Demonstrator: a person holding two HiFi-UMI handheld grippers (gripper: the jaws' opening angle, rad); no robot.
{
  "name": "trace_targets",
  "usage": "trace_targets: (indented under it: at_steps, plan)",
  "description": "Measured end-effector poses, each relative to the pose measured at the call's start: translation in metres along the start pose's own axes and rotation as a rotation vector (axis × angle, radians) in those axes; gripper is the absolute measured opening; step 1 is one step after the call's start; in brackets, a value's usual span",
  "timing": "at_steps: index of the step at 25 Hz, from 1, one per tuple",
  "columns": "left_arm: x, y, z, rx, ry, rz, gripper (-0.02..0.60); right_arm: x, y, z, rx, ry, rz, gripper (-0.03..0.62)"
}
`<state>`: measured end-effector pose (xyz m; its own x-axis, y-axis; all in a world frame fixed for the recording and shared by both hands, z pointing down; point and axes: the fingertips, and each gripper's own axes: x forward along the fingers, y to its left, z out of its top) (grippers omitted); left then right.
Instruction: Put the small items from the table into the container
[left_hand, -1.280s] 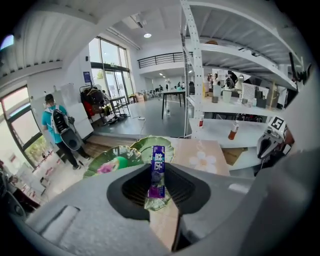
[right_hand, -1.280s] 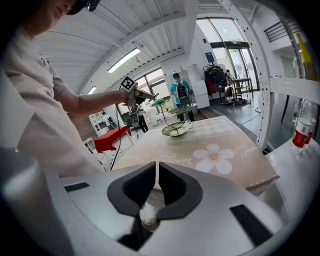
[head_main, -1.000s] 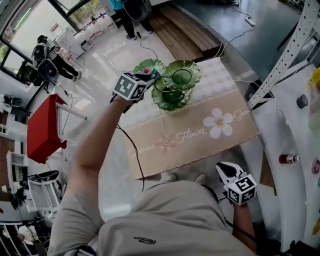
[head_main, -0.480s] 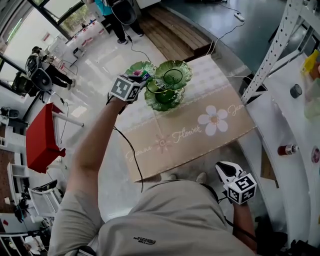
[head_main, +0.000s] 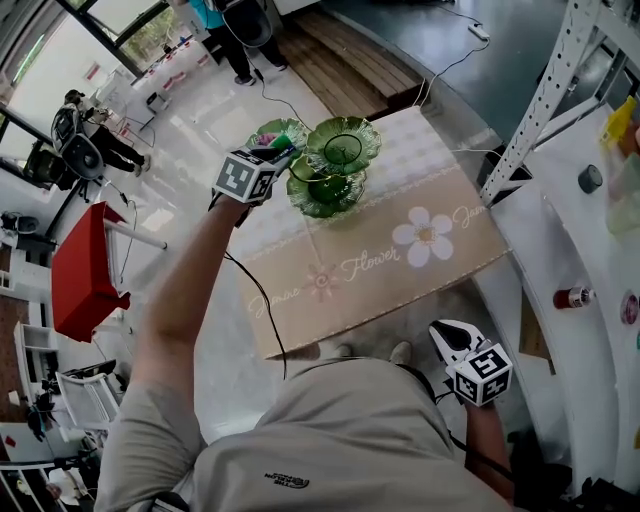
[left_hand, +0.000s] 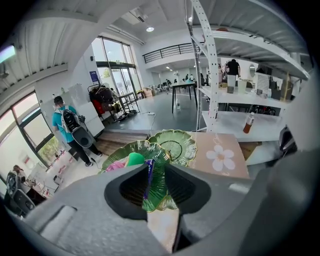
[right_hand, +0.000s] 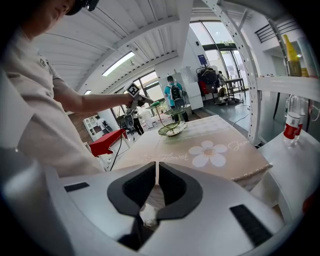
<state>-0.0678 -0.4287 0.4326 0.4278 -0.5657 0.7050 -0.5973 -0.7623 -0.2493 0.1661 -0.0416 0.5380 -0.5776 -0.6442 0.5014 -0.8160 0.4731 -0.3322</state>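
Overall light: bright, even daylight in all three views.
Source: tall windows (left_hand: 117, 75) at the far wall, with ceiling strip lights (right_hand: 119, 62) overhead.
Glare: the pale floor (head_main: 215, 120) washes out almost to white in the head view, and the window panes are blown out.
Shadows: soft and faint, with no hard edges on the tablecloth (head_main: 380, 290).
Distortion: both gripper views are fisheye with black corners, and the shelf post (left_hand: 209, 65) leans and bows.
Focus: the near jaw bodies are soft. The purple strip (left_hand: 148, 177) is fairly crisp, though its print is perhaps too blurred to read.
Edges: the head view stretches things towards its corners.
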Motion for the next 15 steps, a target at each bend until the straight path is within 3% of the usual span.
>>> trace_targets:
  at_steps: [15]
  plan:
    - [-0.042,-0.060,0.002,-0.092,-0.134,-0.003,0.094,-0.015,-0.013,-0.007,-0.040,0.044,0.056,0.031]
